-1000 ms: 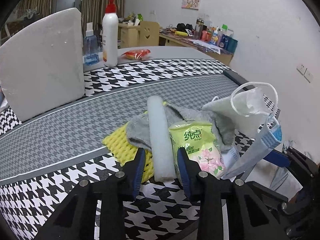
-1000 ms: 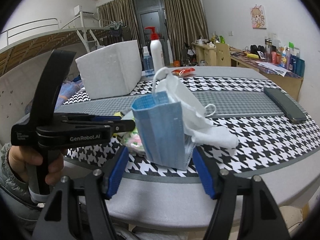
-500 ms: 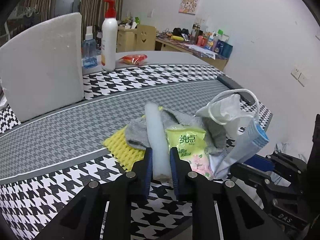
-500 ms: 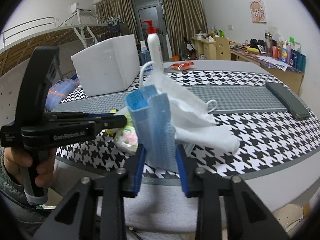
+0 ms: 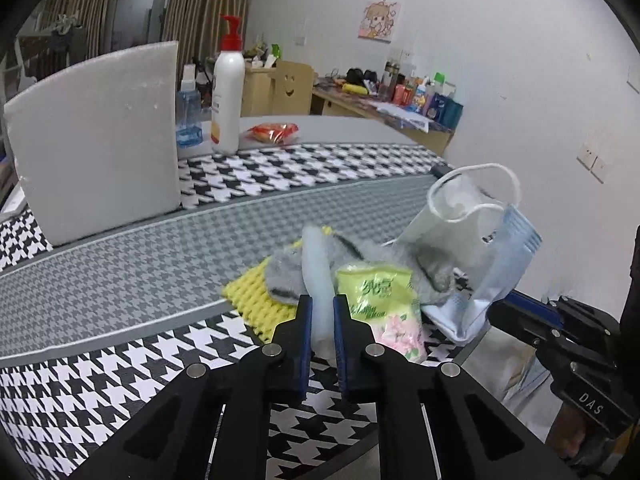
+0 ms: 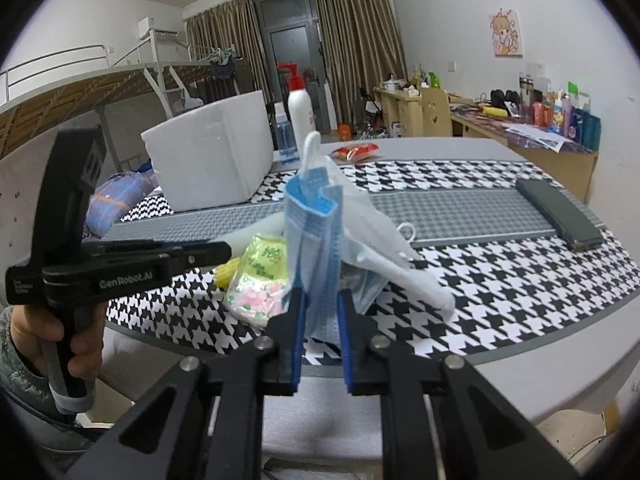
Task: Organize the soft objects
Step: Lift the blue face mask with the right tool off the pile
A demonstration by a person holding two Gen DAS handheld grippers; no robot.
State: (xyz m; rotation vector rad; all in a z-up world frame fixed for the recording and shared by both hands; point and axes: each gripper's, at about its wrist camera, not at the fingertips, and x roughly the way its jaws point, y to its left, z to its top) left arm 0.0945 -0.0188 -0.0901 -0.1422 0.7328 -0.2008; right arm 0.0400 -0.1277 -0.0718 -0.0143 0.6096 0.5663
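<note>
Beside one foam box (image 5: 96,140) stood two bottles (image 5: 226,92). Before it lay one heap: sponge (image 5: 256,296), grey cloth (image 5: 284,276), tissue pack (image 5: 380,300). "GenRobot.AI" marked the left gripper (image 5: 320,320), clamped on one foam stick (image 5: 318,276). The right gripper (image 6: 322,312) was closing on two masks (image 6: 316,240), pads touching them.

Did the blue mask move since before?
Yes. The blue mask, pinched by the right tool, has bunched narrower and now reaches up toward the white foam box.
</note>
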